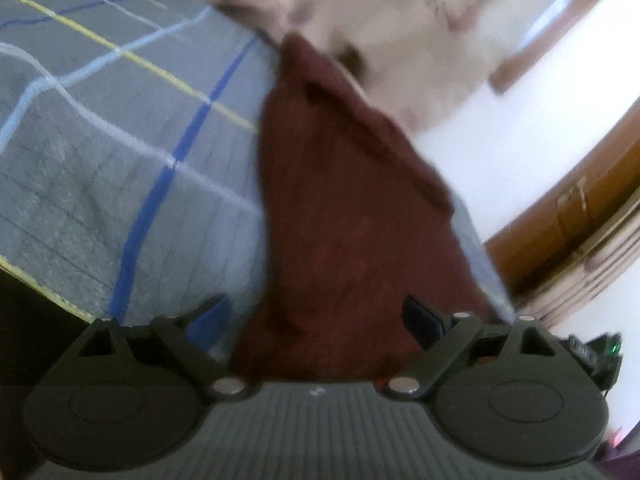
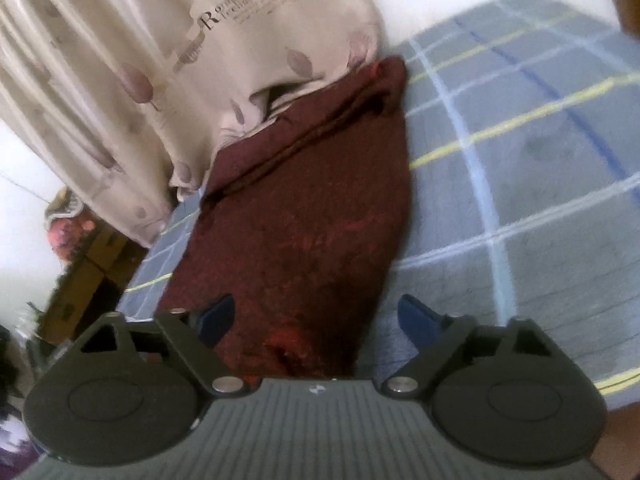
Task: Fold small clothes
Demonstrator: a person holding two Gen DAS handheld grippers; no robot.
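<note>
A dark maroon garment (image 1: 340,220) lies lengthwise on a grey checked bed sheet (image 1: 100,160), folded into a long narrow strip with a seam along its far part. It also shows in the right wrist view (image 2: 312,220). My left gripper (image 1: 320,320) is open, its fingers spread either side of the garment's near end. My right gripper (image 2: 316,316) is open over the garment's near end, its left finger (image 2: 216,316) above the cloth and its right finger (image 2: 416,320) over the sheet.
A beige curtain with leaf print (image 2: 140,60) hangs at the bed's far edge, touching the garment's far end. The sheet (image 2: 520,160) spreads to the right in the right wrist view. Wooden furniture (image 1: 580,220) stands beyond the bed.
</note>
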